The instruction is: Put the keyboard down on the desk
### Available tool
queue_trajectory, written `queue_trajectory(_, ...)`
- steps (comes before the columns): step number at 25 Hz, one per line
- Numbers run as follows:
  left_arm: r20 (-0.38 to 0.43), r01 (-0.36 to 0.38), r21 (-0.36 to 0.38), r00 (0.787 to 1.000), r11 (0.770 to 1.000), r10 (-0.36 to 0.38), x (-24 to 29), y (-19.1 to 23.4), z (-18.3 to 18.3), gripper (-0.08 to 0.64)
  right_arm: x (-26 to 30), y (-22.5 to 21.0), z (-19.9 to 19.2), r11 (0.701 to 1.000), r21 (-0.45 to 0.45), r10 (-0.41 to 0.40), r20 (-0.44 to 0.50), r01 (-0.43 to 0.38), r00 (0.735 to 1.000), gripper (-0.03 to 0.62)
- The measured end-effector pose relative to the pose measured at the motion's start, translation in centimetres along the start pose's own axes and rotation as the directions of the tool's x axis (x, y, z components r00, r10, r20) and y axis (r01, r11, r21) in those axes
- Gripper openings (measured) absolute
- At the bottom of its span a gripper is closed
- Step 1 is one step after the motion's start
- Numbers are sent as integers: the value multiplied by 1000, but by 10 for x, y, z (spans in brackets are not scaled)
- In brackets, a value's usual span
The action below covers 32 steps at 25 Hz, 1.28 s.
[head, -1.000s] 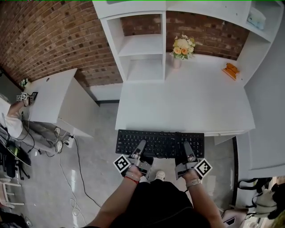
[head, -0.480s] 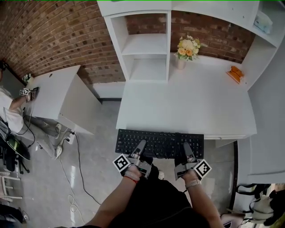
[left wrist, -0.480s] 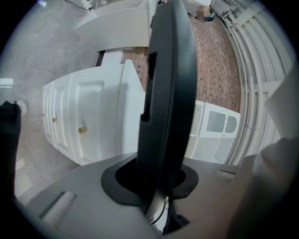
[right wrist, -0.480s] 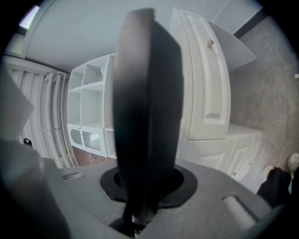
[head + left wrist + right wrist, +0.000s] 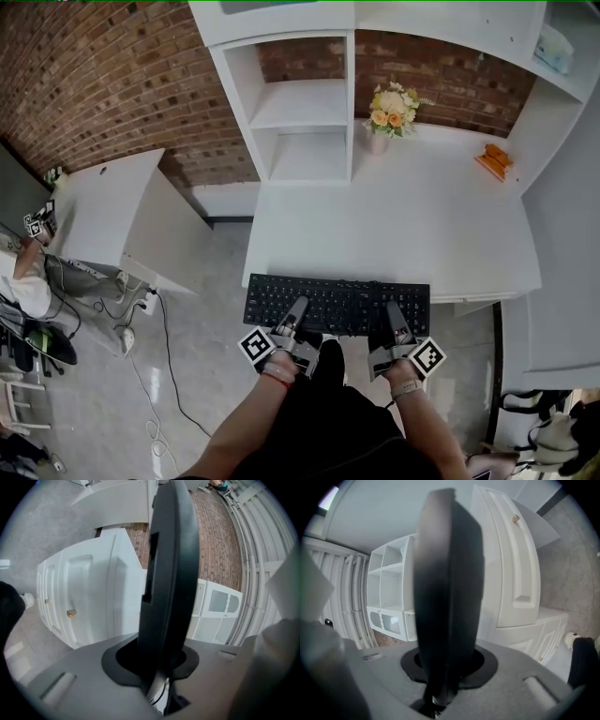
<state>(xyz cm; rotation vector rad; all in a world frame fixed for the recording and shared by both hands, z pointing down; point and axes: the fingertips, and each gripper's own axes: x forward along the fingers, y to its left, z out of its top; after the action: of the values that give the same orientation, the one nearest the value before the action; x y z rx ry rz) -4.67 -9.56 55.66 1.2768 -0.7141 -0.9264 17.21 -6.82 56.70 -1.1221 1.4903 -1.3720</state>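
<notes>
A black keyboard (image 5: 337, 302) hangs level in the air just in front of the white desk (image 5: 394, 225), its far edge at the desk's front edge. My left gripper (image 5: 298, 307) is shut on the keyboard's near edge left of centre. My right gripper (image 5: 395, 314) is shut on the near edge at the right. In the left gripper view the keyboard (image 5: 168, 569) fills the middle edge-on between the jaws. In the right gripper view the keyboard (image 5: 447, 592) also stands edge-on, clamped between the jaws.
A flower vase (image 5: 380, 136) and an orange object (image 5: 493, 161) stand at the desk's back. White shelves (image 5: 300, 112) rise behind it. A second white desk (image 5: 112, 211) sits left, with cables (image 5: 159, 337) on the floor. A person (image 5: 19, 272) sits far left.
The keyboard and both grippers have barely shifted; the view has swung slightly, and the keyboard's far edge now sits a little closer to the desk's front edge.
</notes>
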Motion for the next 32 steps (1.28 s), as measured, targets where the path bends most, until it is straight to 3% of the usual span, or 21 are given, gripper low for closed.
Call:
queue_trajectory(13, -40, 6, -7, 999, 1000, -6, 48, 5, 12, 77, 37, -5, 24, 1000, -14, -10, 23, 10, 1000, 74)
queue_trajectory(32, -72, -83, -26, 994, 996, 81, 110, 27, 35, 77, 94, -30, 50, 996, 46, -81, 29, 80, 996, 72)
